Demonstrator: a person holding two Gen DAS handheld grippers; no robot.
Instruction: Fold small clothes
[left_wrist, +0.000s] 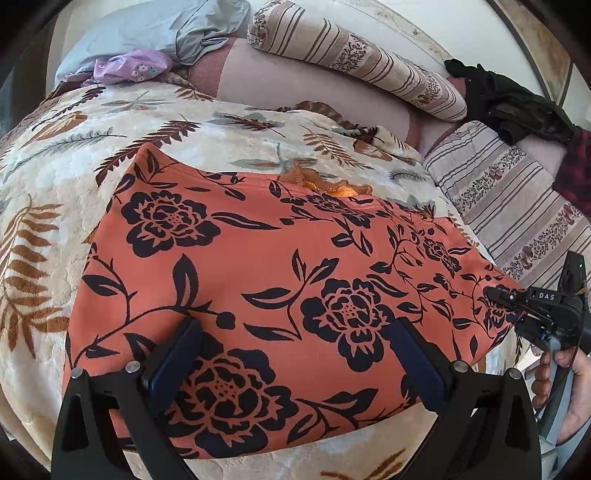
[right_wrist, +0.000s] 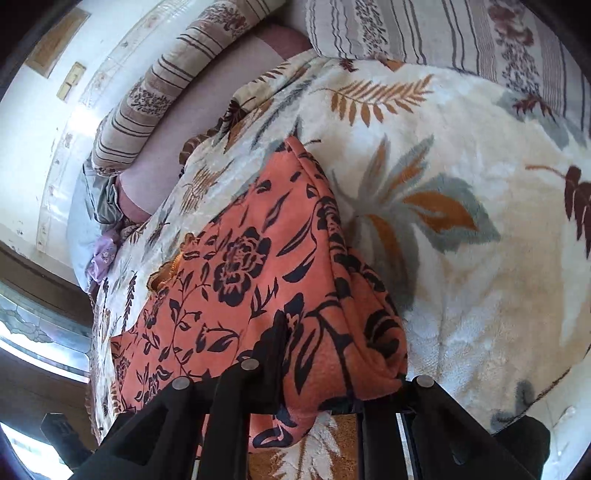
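Note:
An orange garment with black flowers (left_wrist: 280, 266) lies spread flat on the cream leaf-print blanket (left_wrist: 55, 177). My left gripper (left_wrist: 294, 326) hovers open over the garment's near half, its blue pads wide apart with nothing between them. At the right edge of the left wrist view, my right gripper (left_wrist: 496, 295), held by a hand (left_wrist: 561, 373), pinches the garment's right corner. In the right wrist view that corner of the garment (right_wrist: 258, 266) is lifted and bunched between the fingers of the right gripper (right_wrist: 321, 373), which is shut on it. The fabric hides one fingertip.
Striped floral pillows (left_wrist: 354, 55) (left_wrist: 517, 206) line the far and right sides of the bed. Dark clothes (left_wrist: 517, 99) lie at the far right. A light blue cloth (left_wrist: 166, 33) and a purple cloth (left_wrist: 129, 68) sit at the far left.

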